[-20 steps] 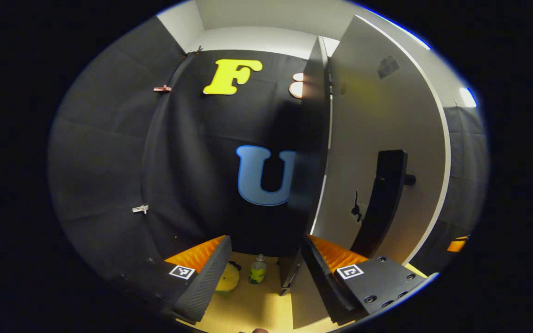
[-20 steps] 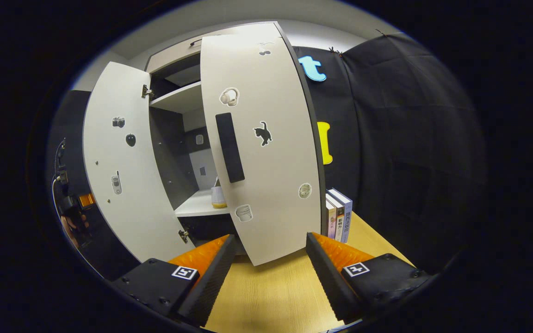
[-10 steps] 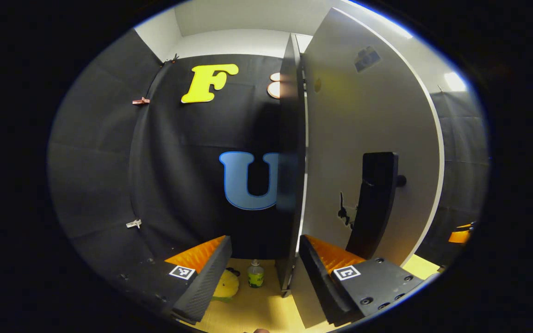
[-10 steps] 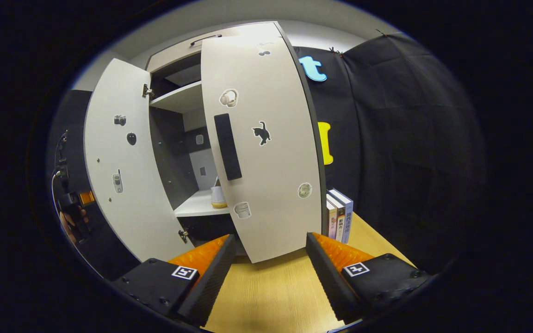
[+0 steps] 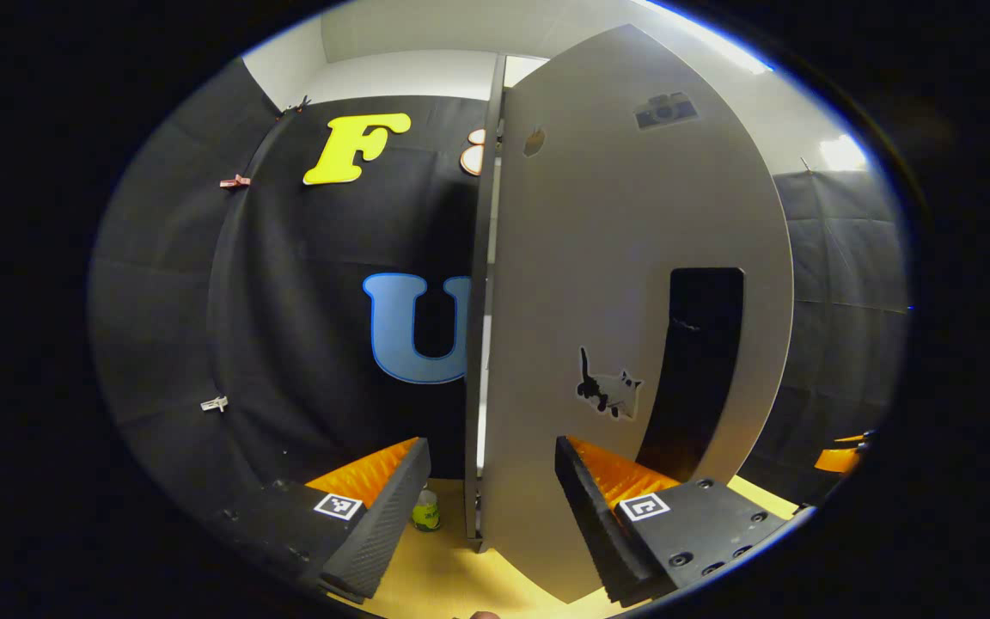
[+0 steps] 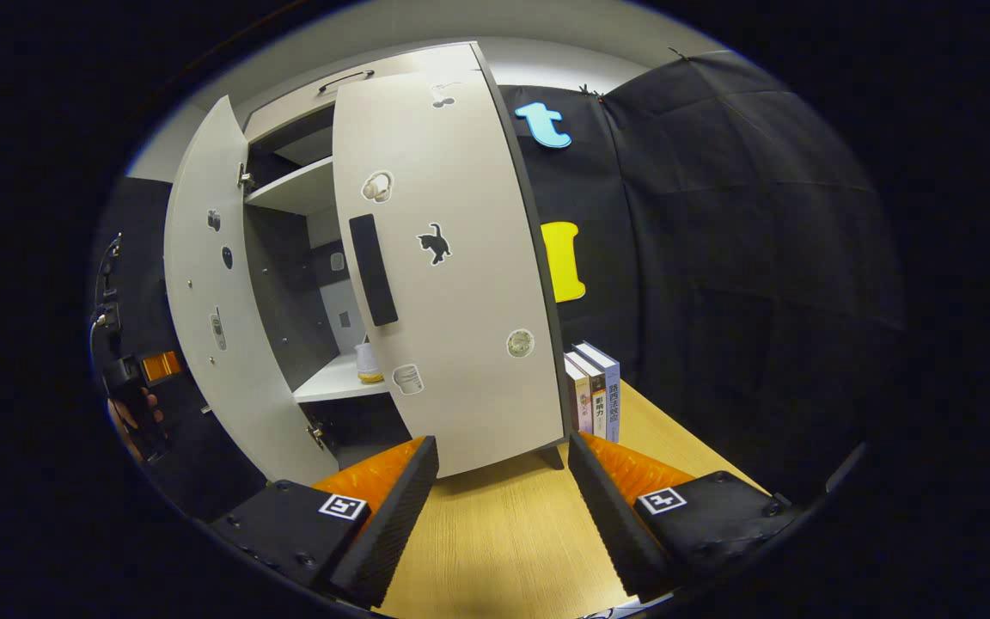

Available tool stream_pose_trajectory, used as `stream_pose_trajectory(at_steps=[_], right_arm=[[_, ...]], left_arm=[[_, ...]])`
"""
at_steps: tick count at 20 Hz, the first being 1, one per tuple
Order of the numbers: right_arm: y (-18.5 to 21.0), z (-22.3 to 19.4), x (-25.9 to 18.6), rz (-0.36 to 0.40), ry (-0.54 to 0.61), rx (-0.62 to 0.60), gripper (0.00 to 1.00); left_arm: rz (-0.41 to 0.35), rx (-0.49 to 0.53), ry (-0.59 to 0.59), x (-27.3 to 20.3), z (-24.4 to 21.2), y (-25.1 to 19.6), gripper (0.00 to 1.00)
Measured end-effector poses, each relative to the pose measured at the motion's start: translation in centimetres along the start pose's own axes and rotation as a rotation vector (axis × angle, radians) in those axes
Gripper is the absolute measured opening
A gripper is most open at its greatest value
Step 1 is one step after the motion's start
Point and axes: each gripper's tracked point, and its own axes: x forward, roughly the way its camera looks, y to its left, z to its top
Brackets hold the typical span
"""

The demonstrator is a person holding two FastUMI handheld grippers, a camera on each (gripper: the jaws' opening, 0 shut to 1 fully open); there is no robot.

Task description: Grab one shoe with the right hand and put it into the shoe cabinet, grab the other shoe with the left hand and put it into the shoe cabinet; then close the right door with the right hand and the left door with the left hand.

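Two doors: right door (image 6: 452, 284) and left door (image 6: 220, 301) both ajar on the cabinet (image 6: 289, 185)
Shoe (image 6: 366, 365): on the lower shelf, near its front edge
My left gripper (image 5: 488, 503): released, close against its door
My right gripper (image 6: 504, 494): released, empty, over the table (image 6: 495, 550)

No legible text anywhere.

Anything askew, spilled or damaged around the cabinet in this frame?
Nothing stands out. The left door is still ajar and the right door nearly shut, as the task expects. The books stand upright beside the cabinet.
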Motion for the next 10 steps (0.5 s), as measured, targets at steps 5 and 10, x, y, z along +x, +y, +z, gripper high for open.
stream_pose_trajectory(at_steps=[5,10], right_arm=[[-2.7,0.5,-0.2,-0.03,-0.004,0.007,0.98],[-4.6,2.5,-0.4,-0.014,-0.032,0.009,0.98]], left_arm=[[-0.099,-0.092,0.008,2.8,-0.2,-6.2,0.94],[-0.075,-0.058,0.013,1.8,-0.6,-10.2,0.95]])
